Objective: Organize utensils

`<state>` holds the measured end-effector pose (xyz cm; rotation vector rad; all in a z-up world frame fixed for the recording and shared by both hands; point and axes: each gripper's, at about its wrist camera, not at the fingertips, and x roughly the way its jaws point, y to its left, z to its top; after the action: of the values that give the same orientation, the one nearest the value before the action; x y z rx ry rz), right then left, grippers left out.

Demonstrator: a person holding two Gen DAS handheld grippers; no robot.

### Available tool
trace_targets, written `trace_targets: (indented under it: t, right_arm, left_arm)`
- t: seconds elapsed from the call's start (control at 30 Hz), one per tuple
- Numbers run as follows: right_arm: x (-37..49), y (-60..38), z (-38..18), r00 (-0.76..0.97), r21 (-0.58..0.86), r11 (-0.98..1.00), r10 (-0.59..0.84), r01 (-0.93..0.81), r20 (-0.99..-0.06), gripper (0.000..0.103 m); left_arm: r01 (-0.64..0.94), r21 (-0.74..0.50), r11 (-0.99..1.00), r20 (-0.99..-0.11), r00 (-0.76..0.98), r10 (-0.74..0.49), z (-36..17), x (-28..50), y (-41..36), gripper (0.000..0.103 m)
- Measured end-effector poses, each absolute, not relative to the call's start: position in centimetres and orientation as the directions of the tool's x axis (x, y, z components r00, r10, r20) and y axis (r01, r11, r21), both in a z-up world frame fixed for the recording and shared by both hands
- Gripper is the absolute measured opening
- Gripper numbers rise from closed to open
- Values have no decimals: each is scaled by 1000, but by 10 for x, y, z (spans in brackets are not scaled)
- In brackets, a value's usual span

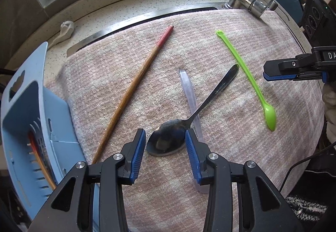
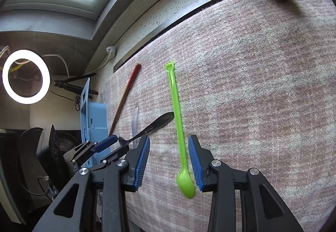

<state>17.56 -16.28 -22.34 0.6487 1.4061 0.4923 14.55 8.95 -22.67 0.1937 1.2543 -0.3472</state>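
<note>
Left tool (image 1: 165,141): fingers spread, straddling the bowl of the metal spoon (image 1: 168,141), not pinching it. The spoon lies on the towel-covered surface (image 1: 241,127), its handle crossing a clear plastic utensil (image 1: 190,97). Right tool (image 2: 169,160): spread either side of the green spoon (image 2: 178,127), which lies flat. A wooden chopstick (image 1: 134,85) rests toward the surface's left edge, beside the blue basket (image 1: 31,127).

open jaws straddle metal spoon (image 1: 168,141) on cloth (image 1: 231,158)

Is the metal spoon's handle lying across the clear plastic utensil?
Yes, the metal spoon has its handle crossing over the clear plastic utensil on the cloth.
</note>
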Motion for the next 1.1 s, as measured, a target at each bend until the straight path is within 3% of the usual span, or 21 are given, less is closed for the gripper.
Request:
trace_targets:
  t: [0.57,0.73,1.1]
  right_arm:
    - [184,-114,-242,29,682,729,682,55,-731,35]
    - [184,-101,-243,14,682,731,682,35,-732,35]
    - [181,-82,-244,-9,683,730,684,25,-730,35]
  left_arm:
    - [389,-30,921,-958,251,-137,-239,137,72,41]
    - [373,-129,919,-949,222,-223,-240,122,69,38]
    - [398,-174,901,-942,199,-270,-245,99,46,38]
